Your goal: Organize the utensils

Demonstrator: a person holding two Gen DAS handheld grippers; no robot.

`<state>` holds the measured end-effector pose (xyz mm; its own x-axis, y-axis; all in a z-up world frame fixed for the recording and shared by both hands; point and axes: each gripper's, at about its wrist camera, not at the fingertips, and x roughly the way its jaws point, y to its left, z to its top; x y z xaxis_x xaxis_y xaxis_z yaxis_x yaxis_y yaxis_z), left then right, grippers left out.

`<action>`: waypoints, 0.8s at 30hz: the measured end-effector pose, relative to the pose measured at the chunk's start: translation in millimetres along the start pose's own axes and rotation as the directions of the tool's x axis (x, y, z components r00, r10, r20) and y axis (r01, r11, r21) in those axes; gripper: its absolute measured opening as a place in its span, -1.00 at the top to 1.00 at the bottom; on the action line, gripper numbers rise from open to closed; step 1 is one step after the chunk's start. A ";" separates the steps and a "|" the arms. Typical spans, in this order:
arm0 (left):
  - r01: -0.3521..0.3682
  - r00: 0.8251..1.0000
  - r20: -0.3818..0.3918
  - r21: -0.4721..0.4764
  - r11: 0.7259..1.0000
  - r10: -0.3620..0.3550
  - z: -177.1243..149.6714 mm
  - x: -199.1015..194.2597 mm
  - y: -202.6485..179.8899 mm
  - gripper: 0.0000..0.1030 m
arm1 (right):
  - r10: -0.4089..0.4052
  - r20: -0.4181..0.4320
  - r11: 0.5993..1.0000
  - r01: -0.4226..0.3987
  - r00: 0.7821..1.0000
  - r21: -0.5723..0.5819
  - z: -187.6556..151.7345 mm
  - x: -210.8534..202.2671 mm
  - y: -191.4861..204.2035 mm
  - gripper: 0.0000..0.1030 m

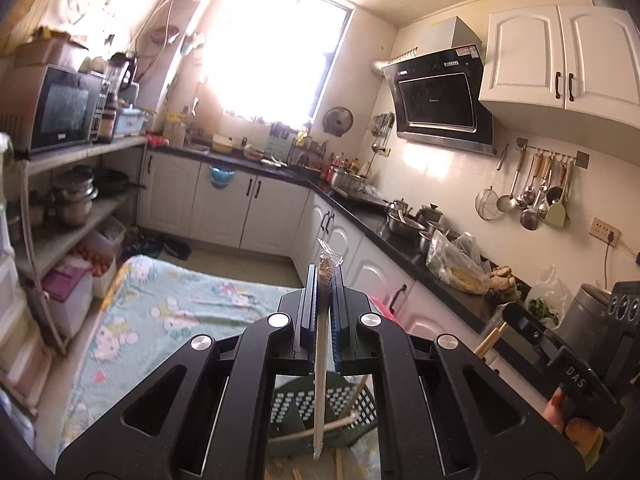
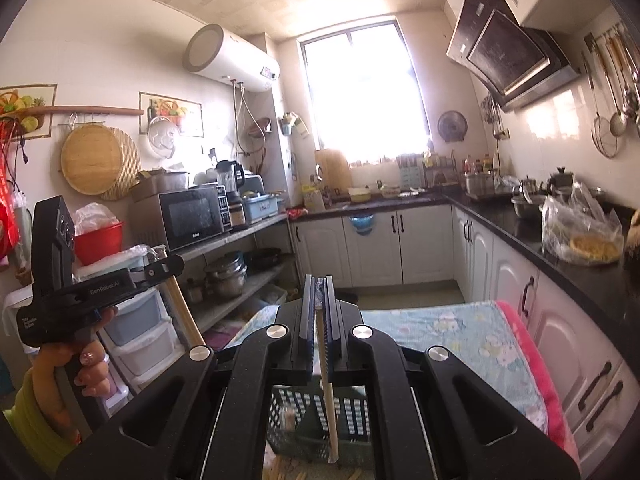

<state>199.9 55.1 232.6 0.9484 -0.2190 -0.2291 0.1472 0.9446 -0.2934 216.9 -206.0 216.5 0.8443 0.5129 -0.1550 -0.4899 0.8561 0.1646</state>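
Note:
My left gripper (image 1: 326, 276) is shut on wrapped chopsticks (image 1: 321, 380) in a clear sleeve, which hang down below the jaws over a dark green perforated basket (image 1: 320, 412). My right gripper (image 2: 319, 286) is shut on another wrapped pair of chopsticks (image 2: 329, 404), hanging down over the same basket (image 2: 316, 420). The right gripper also shows at the right edge of the left wrist view (image 1: 560, 352), and the left gripper at the left of the right wrist view (image 2: 80, 284). Loose chopsticks (image 1: 308, 434) lie in and near the basket.
A table with a light green patterned cloth (image 1: 160, 320) lies ahead; it also shows in the right wrist view (image 2: 452, 328). Black counter (image 1: 400, 236) with pots and bags runs on the right. Shelves with a microwave (image 1: 60, 108) stand on the left.

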 end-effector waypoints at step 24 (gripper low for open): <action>-0.112 0.993 -0.035 0.104 0.988 0.116 -29.2 82.2 3.4 0.95 | -0.036 -0.026 0.999 0.036 0.999 0.032 -14.8 69.0 -23.7 0.92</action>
<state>270.1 33.2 185.7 0.9487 -0.1164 -0.2941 0.0685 0.9834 -0.1681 283.5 -190.0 187.5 0.8554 0.4835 -0.1856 -0.4516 0.8718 0.1896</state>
